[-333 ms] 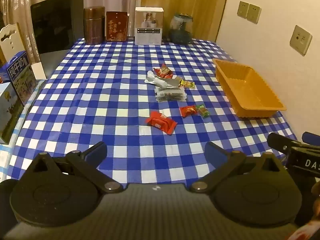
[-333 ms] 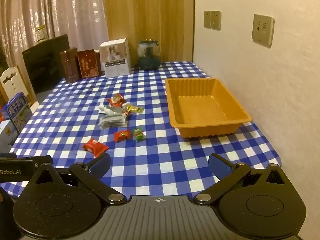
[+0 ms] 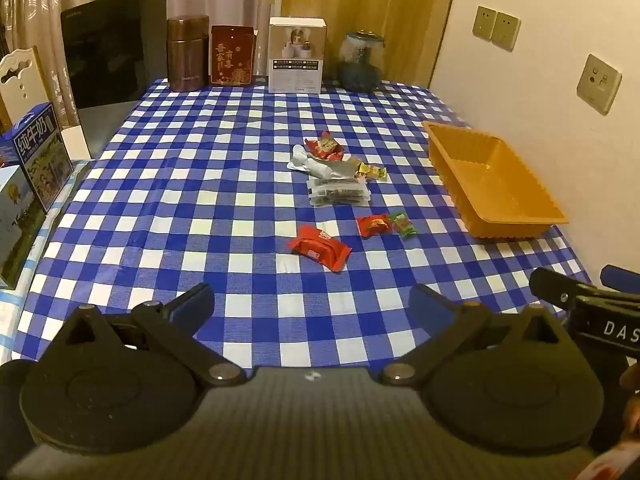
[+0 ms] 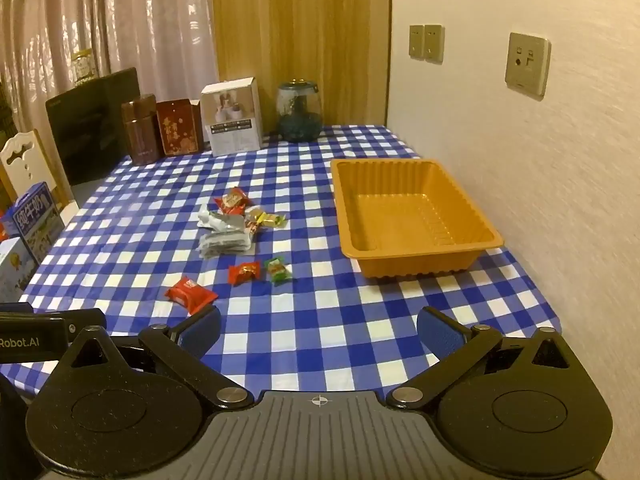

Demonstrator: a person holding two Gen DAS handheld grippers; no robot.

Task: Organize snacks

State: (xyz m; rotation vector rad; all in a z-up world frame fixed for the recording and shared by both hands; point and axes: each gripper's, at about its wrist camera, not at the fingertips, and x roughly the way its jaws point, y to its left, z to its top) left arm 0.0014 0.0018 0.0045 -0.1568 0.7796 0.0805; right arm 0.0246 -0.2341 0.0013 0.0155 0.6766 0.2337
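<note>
Both claws stand spread to their widest with nothing between the blue pads: left gripper (image 3: 311,307) and right gripper (image 4: 318,330) hang over the near edge of the blue checked tablecloth (image 3: 192,184). Mid-table lies a loose scatter of snacks: a red packet (image 3: 320,247) nearest, a small red sweet (image 3: 373,225) touching a green sweet (image 3: 404,224), and farther off a silver-wrapped heap (image 3: 332,180). Right of them, by the wall, sits the orange tray (image 4: 416,260), holding nothing.

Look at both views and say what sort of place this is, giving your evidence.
Probably a home dining room: a table under a checked tablecloth, curtains behind it, and a white chair beside it. Wall sockets fit that too.
</note>
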